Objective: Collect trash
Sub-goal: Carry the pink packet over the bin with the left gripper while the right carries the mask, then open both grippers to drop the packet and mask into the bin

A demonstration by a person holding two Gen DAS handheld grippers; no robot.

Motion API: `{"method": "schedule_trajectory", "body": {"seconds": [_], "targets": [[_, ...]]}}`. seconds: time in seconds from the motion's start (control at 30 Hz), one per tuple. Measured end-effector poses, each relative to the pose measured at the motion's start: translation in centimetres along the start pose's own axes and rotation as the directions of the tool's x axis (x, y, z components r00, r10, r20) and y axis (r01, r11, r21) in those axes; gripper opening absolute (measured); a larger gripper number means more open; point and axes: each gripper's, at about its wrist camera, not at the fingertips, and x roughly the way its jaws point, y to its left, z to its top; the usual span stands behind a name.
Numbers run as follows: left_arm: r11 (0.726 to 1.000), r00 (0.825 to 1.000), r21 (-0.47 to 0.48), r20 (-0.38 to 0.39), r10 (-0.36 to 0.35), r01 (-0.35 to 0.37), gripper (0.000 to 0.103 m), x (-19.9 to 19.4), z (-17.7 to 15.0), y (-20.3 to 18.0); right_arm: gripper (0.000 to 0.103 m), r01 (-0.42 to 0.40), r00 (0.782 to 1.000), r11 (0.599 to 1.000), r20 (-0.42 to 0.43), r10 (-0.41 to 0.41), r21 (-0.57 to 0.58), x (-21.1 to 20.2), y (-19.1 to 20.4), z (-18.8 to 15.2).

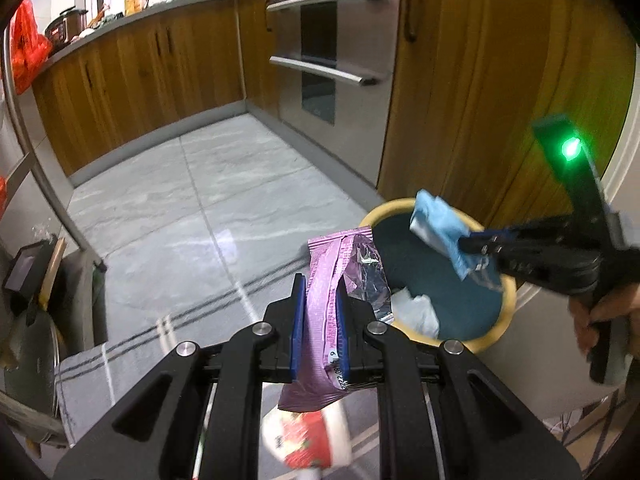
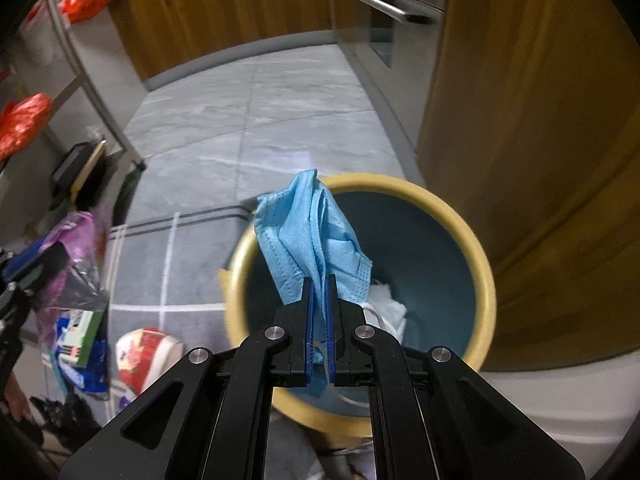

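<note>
My left gripper is shut on a pink foil wrapper and holds it above the floor, just left of the yellow-rimmed trash bin. My right gripper is shut on a crumpled blue face mask and holds it over the bin's opening; it also shows in the left wrist view. White crumpled paper lies inside the bin. The left gripper with the wrapper shows at the left edge of the right wrist view.
A red-and-white cup and a blue-green packet lie on the grey striped mat. Wooden cabinets and an oven stand behind the bin. A metal rack stands on the left.
</note>
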Motion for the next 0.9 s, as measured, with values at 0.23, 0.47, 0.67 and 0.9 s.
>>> {"method": "schedule_trajectory", "body": {"seconds": [0.23,0.47,0.67,0.9], "targets": [[0.997,0.999,0.076,0.017,-0.03,0.028,0.014,2.1,1.2,-3.9,0.006,0.028,1.0,0.998,-0.009,-0.027,0.056,0.0,-2.4,-0.3],[0.992,0.998,0.108,-0.01,-0.067,0.068,0.014,5.0,0.5,-6.5,0.006,0.068,0.996,0.993,-0.06,-0.062,0.101,1.5,-4.5,-0.7],[0.987,0.995,0.131,-0.055,-0.085,0.091,0.014,7.2,-0.4,-7.8,0.006,0.085,0.992,0.991,-0.099,-0.075,0.105,2.6,-5.0,-1.3],[0.986,0.994,0.135,-0.068,-0.087,0.096,0.014,8.4,-1.1,-8.0,0.009,0.119,0.988,0.987,-0.112,-0.108,0.103,3.6,-5.4,-1.4]]}}
